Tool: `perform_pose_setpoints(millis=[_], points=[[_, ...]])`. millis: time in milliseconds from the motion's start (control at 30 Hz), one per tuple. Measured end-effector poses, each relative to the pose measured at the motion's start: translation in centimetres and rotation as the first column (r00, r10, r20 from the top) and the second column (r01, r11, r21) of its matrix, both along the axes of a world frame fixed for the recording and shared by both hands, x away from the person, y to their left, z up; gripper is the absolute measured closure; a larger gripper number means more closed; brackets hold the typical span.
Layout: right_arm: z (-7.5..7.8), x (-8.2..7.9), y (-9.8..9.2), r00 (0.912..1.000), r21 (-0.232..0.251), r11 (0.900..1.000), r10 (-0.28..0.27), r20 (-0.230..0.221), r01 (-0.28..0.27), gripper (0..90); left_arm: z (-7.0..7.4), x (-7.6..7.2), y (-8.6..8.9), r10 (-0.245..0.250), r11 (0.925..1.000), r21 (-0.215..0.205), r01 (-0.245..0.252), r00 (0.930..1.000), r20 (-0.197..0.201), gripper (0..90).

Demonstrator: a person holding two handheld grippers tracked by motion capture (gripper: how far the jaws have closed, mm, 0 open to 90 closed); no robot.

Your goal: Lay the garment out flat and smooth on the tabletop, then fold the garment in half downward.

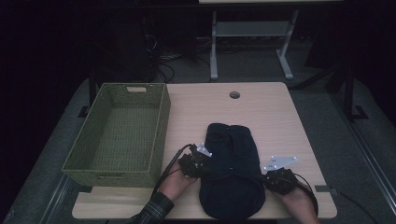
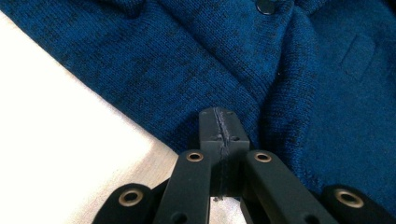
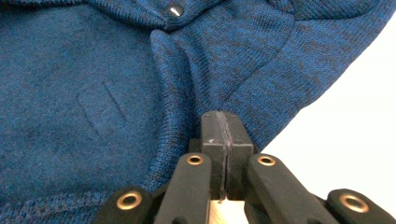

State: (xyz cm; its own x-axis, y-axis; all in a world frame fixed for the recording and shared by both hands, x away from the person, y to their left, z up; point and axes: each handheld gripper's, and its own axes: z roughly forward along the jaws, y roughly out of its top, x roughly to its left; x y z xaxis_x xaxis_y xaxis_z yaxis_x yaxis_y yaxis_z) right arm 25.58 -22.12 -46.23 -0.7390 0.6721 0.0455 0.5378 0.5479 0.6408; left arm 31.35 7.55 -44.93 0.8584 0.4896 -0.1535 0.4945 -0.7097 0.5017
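sweater [image 1: 232,170] lies just right of basket [image 1: 117,133], near table's front edge | left gripper [image 2: 219,135], right gripper [image 3: 226,135]: jaws pressed together, tips at opposite sweater edges, likely to fold it

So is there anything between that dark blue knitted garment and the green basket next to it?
Nothing visible. The blue knitted garment lies on the table right of the green basket, with bare wood between them. The basket looks empty. The left gripper sits at the garment's basket-side edge.
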Motion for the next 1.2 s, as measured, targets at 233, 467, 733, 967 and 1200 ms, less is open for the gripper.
perform_pose_setpoints(millis=[233, 467, 733, 967, 1200], points=[[0.4, 0.2, -0.5, 0.9998, 0.01, 1.0, -0.018, -0.001, 0.018, 75.4, 0.2, 0.4, 0.3, 0.007, 0.9995, -0.029, -0.007, 0.9999, -0.015, 79.6], [1.0, 1.3, -0.7, 0.9995, 0.011, 1.0, -0.03, 0.007, 0.03, 60.4, 0.6, 1.1, 0.6, 0.047, 0.9977, -0.049, -0.047, 0.9989, 0.002, 57.9], [1.8, 3.4, -0.9, 0.9994, 0.032, 0.999, -0.033, 0.008, 0.032, 53.8, 1.2, 2.2, 0.8, 0.046, 0.998, -0.044, -0.045, 0.9983, 0.035, 47.4], [2.3, 4.9, -0.8, 0.9996, 0.038, 0.999, -0.026, 0.006, 0.026, 52.4, 1.9, 3.4, 1.2, 0.057, 0.9967, -0.06, -0.054, 0.9975, 0.043, 46.8], [2.8, 6.4, -0.5, 0.9994, 0.037, 0.999, -0.02, 0.027, 0.019, 53.1, 2.4, 4.5, 1.2, 0.071, 0.9951, -0.073, -0.067, 0.9957, 0.059, 46.0]])
